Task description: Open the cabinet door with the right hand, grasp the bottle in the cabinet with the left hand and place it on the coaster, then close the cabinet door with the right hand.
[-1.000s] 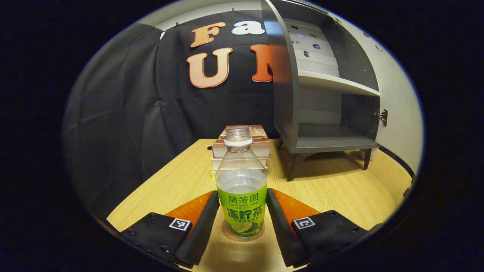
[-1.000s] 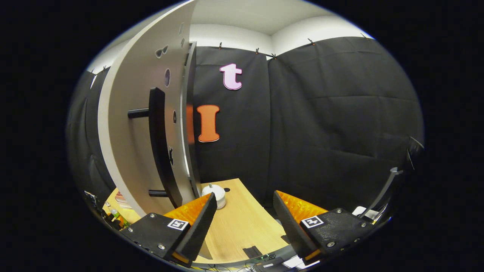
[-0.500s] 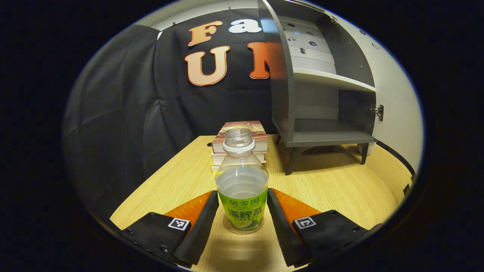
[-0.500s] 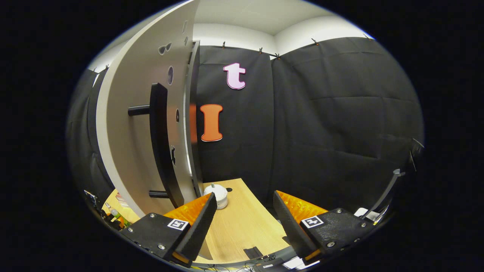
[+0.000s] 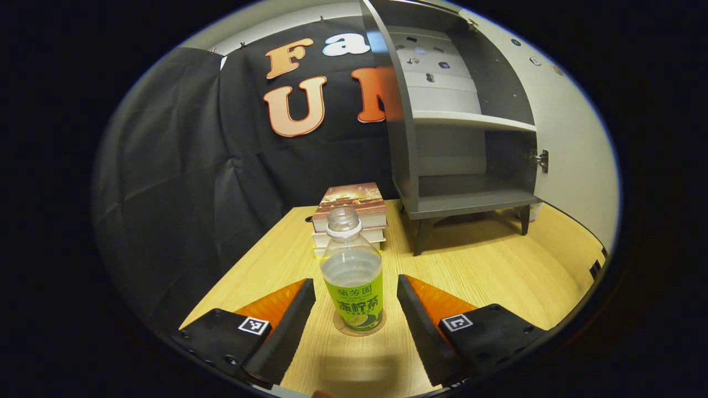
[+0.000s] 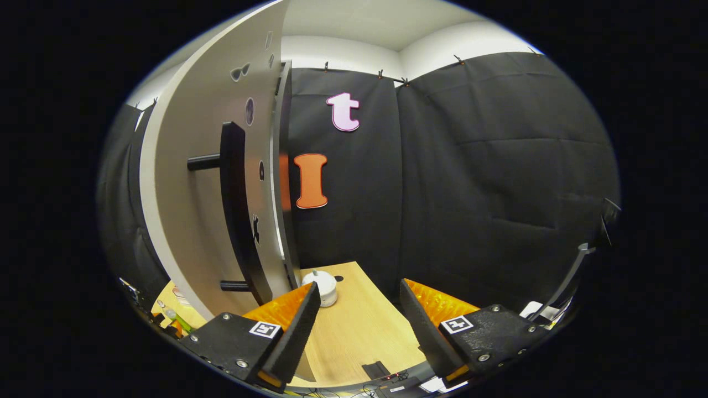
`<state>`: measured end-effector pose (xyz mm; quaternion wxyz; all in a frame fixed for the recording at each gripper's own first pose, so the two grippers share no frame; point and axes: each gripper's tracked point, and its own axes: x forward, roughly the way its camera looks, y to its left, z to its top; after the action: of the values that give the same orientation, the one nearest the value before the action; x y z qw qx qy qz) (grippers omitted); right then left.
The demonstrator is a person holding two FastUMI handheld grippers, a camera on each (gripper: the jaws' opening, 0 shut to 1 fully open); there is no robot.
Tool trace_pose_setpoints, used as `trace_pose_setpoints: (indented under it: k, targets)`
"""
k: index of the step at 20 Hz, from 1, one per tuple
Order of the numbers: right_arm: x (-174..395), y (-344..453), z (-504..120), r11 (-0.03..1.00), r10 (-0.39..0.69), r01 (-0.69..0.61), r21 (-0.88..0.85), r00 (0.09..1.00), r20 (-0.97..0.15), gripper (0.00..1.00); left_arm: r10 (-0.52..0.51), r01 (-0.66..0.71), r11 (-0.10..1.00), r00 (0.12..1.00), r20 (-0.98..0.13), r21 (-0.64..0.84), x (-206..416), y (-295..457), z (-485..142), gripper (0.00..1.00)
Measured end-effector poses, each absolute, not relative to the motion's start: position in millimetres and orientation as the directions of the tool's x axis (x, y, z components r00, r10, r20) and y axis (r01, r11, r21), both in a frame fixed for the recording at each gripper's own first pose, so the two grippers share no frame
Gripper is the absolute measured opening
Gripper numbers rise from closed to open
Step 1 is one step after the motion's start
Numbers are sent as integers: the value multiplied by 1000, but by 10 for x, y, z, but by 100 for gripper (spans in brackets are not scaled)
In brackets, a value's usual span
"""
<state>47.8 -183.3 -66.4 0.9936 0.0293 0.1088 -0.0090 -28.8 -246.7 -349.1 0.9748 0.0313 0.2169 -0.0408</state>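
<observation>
The wooden table (image 5: pixel 487 276) carries the grey cabinet (image 5: pixel 459 160) at two o'clock in the left gripper view, its door (image 6: pixel 204 182) swung wide. A stack of books (image 5: pixel 349 213) lies at twelve o'clock. The uncapped bottle (image 5: pixel 352 276) stands upright on the coaster (image 5: pixel 338 327), untouched between the released left gripper (image 5: pixel 355 309) fingers. The right gripper (image 6: pixel 358 318) is held open beside the door's black handle (image 6: pixel 235 204).

A staged recording booth: black cloth (image 6: pixel 498 166) clipped up as walls around a wooden worktop (image 5: pixel 487 276) holding a small grey cabinet (image 5: pixel 459 160) and stacked books (image 5: pixel 349 213).
</observation>
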Motion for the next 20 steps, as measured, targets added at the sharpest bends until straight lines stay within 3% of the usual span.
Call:
trace_pose_setpoints:
  k: [1,2,9,10,11,14,15,16,20]
  targets:
    - [478,-1833,-663,998,-12,25,55,976,-217,99,-71,88,996,908,-413,21,-331,-2446,-3356,97]
    - [481,-1817,-662,998,-13,25,54,976,-216,90,-80,84,996,914,-397,-8,-365,-2420,-3201,97]
    - [432,-1672,-654,998,0,14,63,978,-210,89,-92,63,992,952,-293,-108,-333,-1986,-2115,97]
    - [417,-1637,-650,998,1,12,65,978,-210,99,-100,69,991,954,-282,-117,-305,-1933,-1963,97]
    - [404,-1606,-656,998,3,11,66,978,-209,89,-99,70,991,959,-266,-117,-279,-1842,-1827,97]
    - [362,-1459,-652,997,14,1,71,978,-208,89,-87,70,993,974,-207,-91,-211,-1599,-1355,97]
    - [357,-1405,-654,997,18,-3,71,978,-209,80,-92,76,993,977,-194,-89,-204,-1564,-1237,97]
    - [337,-1344,-649,997,22,-7,71,978,-209,89,-94,79,993,979,-182,-88,-185,-1510,-1113,96]
    - [284,-1048,-619,997,43,-28,72,976,-213,89,-93,75,990,984,-155,-116,-97,-1283,-747,95]
